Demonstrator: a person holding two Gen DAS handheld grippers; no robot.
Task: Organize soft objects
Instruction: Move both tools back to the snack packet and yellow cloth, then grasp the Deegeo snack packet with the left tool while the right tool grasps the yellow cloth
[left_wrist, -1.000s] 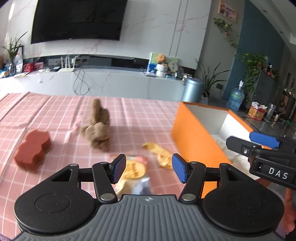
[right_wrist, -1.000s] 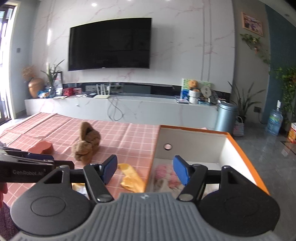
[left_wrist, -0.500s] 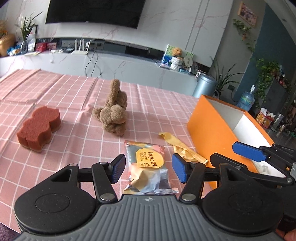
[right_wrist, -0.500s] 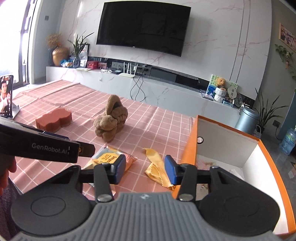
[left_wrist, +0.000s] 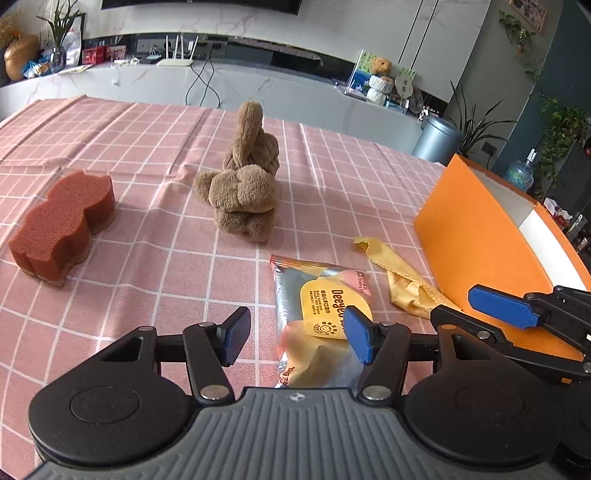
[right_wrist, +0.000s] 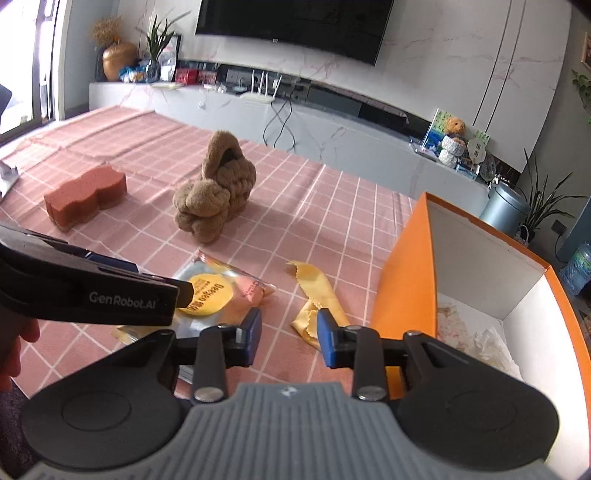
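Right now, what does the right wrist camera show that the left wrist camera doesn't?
Only the right wrist view looks into the orange box: pale crumpled material lies on its floor. Its own right gripper is closing with nothing between the jaws.

Only the left wrist view shows the left gripper open over the wipes packet.

Both show the sponge, brown plush toy, yellow cloth and checked tablecloth.
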